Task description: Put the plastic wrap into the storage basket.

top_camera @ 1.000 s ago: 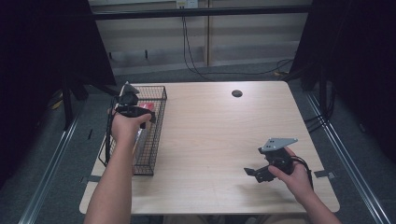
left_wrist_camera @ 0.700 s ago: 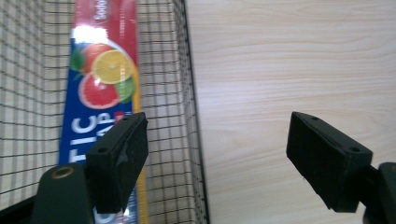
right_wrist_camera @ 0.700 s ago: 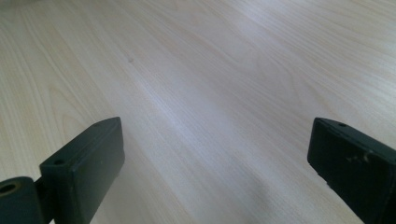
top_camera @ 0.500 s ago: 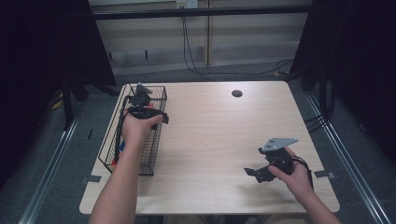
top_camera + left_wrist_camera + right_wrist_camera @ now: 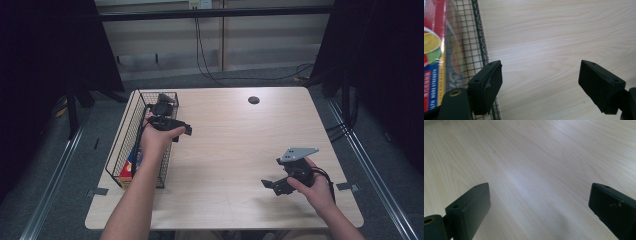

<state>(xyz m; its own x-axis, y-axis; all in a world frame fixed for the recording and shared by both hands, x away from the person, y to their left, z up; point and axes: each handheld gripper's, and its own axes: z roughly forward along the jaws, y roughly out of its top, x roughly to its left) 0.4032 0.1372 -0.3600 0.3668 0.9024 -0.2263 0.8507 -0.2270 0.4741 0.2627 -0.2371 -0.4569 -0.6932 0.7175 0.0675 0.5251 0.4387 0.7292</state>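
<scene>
My left gripper hovers just past the right rim of a black wire basket, over bare tabletop. Its jaws stand apart with nothing between them, and they have just been opening a little wider. Inside the basket lies a colourful box printed with citrus slices, also showing at the basket's near end. My right gripper rests low near the table's front right, held by a hand. It is open with only wood grain between its fingers.
The light wooden table has a small dark round cap near its far edge. Dark curtains flank both sides, and cables run along the wall behind.
The left hand has moved right, from over the basket to just beyond its right rim. The right hand has stayed still.
</scene>
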